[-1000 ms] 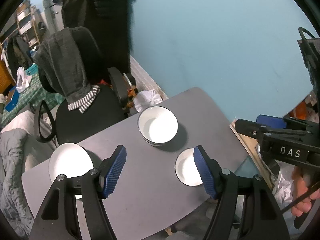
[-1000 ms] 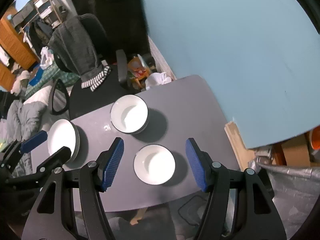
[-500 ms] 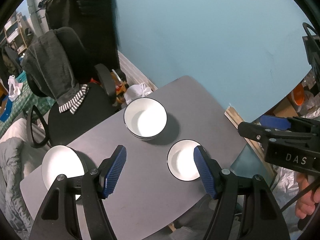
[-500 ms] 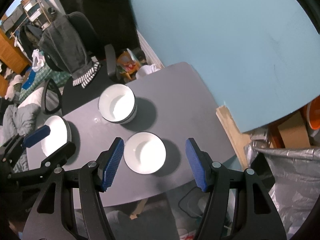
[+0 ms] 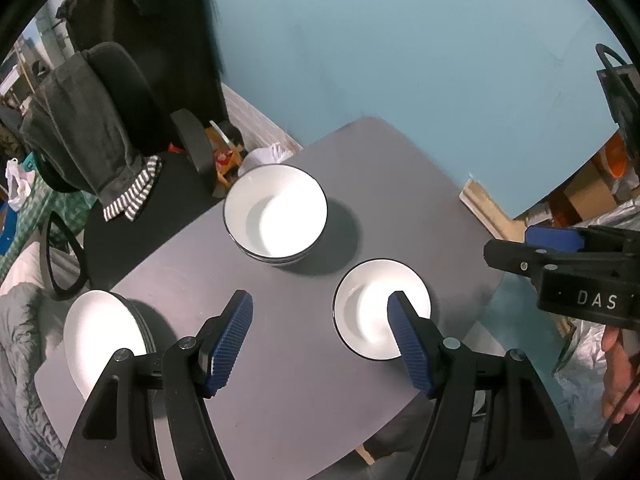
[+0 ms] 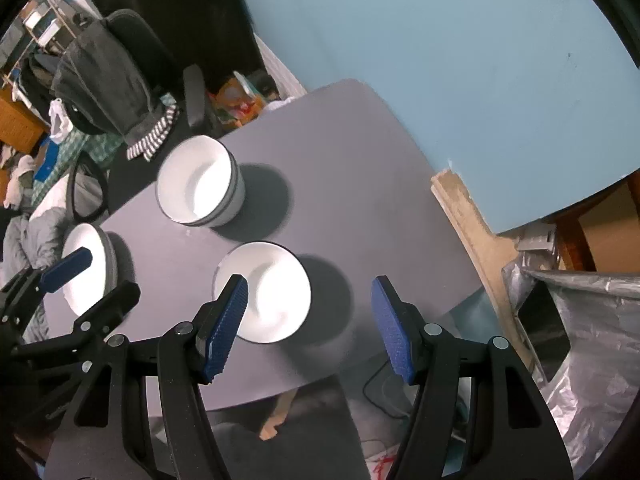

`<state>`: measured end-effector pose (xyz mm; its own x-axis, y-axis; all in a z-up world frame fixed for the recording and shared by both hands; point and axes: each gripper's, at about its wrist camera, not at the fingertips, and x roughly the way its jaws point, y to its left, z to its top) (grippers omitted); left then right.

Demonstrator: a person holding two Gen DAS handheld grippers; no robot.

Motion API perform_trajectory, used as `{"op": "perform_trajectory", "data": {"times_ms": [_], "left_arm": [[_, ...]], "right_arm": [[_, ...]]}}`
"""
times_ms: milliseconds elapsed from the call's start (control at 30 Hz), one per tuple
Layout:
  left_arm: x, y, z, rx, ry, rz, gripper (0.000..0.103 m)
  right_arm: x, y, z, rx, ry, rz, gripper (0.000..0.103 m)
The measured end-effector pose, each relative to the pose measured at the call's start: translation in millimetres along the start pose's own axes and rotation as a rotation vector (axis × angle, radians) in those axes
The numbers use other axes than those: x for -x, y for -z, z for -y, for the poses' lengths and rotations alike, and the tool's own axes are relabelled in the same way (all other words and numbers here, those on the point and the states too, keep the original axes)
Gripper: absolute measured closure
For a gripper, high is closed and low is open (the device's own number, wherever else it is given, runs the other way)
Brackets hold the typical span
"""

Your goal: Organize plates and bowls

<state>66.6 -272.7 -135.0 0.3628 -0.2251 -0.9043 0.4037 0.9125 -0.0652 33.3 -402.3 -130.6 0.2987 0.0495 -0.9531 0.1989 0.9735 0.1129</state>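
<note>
A grey table holds white dishes with dark rims. A stack of bowls stands at the back; it also shows in the right wrist view. A single small bowl sits near the right front. A stack of plates sits at the left edge. My left gripper is open and empty, high above the table. My right gripper is open and empty, above the small bowl's right side.
A black office chair draped with dark clothing stands behind the table. A blue wall runs along the far side. Boxes and plastic sheeting lie right of the table. A wooden board leans by the table's right edge.
Both grippers have come lower and closer to the table, so the dishes look larger. The right gripper has shifted right relative to the small bowl. No dish has moved.
</note>
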Motion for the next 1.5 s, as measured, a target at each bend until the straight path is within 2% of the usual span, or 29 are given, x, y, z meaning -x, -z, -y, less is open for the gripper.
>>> {"op": "perform_trajectory", "data": {"times_ms": [233,700,1067,1200,1300,1500], "left_arm": [[-27,1,2,-0.008,0.01,-0.019,0.032],[-108,16,-7,0.13,0.063,-0.151,0.032],[-141,24,4,0.066,0.02,-0.191,0.032],[-149,28,3,0.078,0.027,-0.22,0.033],[-152,28,4,0.088,0.037,-0.239,0.043],[-153,33,1,0.107,0.054,-0.252,0.053]], "right_arm": [[-33,1,7,0.015,-0.009,-0.037,0.04],[-109,8,6,0.094,-0.015,-0.122,0.04],[-144,11,12,0.095,-0.051,-0.169,0.04],[-154,11,12,0.094,-0.053,-0.192,0.045],[-159,11,13,0.084,-0.075,-0.212,0.052],[-157,10,11,0.085,-0.094,-0.212,0.065]]}}
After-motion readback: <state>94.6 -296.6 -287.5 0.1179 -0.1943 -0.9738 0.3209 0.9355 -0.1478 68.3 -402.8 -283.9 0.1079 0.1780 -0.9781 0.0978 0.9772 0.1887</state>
